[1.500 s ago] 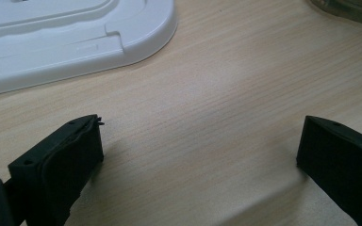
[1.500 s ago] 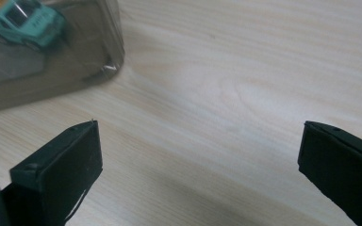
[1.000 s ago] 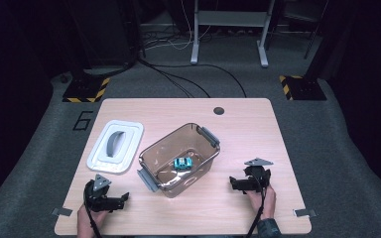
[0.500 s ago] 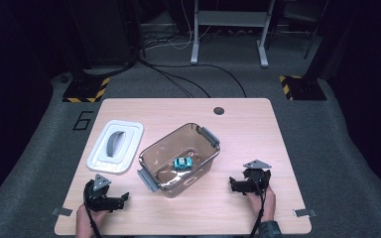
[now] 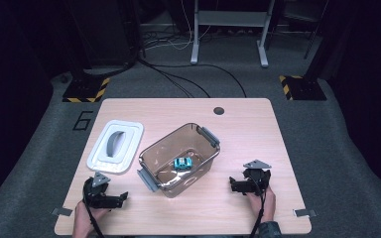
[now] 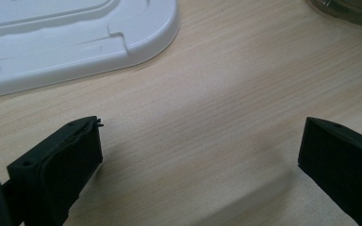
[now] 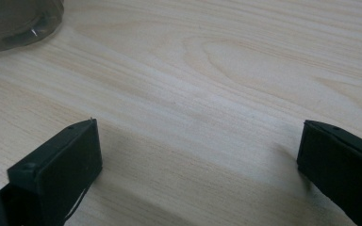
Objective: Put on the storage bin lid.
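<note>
A person is sitting at a pale wooden worktop [image 5: 238,124], holding a black two-jaw gripper in each hand. The left gripper [image 5: 121,198] is resting low near the front edge, and its jaws are standing wide apart with nothing between them but bare wood. In the left gripper view, the left gripper [image 6: 200,155] is pointing over the worktop, and a corner of the white lid [image 6: 66,42] is lying just ahead of it and to its left, flat on the wood and not touching the jaws. In the high view, the white lid [image 5: 115,146] is lying just beyond the left gripper.

The right gripper [image 5: 234,186] is also resting low, its jaws spread wide and holding nothing. In the right gripper view, the right gripper [image 7: 198,150] is facing bare wood, with the rounded edge of the clear brown bin [image 7: 14,21] showing ahead at the upper left, apart from the jaws.

The clear brown bin [image 5: 198,144] is sitting between the two grippers, slightly beyond them, turned at an angle, lid off. A small teal toy car [image 5: 182,163] is lying inside it on the bottom.
</note>
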{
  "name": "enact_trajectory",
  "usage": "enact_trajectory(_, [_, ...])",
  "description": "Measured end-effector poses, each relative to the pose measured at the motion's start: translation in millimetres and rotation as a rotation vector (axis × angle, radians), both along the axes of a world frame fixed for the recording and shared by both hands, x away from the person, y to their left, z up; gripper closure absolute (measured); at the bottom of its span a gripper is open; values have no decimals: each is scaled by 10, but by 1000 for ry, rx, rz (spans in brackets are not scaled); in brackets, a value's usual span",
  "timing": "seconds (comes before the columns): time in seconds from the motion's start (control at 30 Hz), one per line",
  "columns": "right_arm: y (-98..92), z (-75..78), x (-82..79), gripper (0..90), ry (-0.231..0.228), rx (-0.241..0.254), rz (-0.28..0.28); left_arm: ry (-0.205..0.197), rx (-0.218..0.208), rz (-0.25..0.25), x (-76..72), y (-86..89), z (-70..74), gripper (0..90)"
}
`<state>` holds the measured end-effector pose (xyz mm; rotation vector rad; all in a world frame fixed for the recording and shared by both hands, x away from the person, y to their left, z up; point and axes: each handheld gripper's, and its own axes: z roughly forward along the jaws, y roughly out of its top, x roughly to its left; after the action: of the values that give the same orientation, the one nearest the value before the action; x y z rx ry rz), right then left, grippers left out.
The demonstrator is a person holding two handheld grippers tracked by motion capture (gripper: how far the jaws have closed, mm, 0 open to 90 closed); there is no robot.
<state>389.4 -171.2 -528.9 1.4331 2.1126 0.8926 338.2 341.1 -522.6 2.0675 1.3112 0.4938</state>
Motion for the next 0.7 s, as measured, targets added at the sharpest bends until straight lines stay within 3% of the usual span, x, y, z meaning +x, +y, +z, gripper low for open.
enact_trajectory(0.13, [0, 0, 0, 0, 0, 0, 0, -1, -13, 1, 47, 39, 72, 0])
enact_trajectory(0.2, [1, 0, 0, 0, 0, 0, 0, -22, -49, 8, 71, 50, 109, 0])
enact_trajectory(0.3, [0, 0, -1, 0, 0, 0, 1, -38, -69, 7, 111, 76, 182, 0])
enact_trajectory(0.6, [1, 0, 0, 0, 0, 0, 0, -71, -80, 25, 294, 174, 371, 0])
enact_trajectory(0.7, [1, 0, 0, 0, 1, 0, 1, -57, -89, 25, 362, 211, 398, 2])
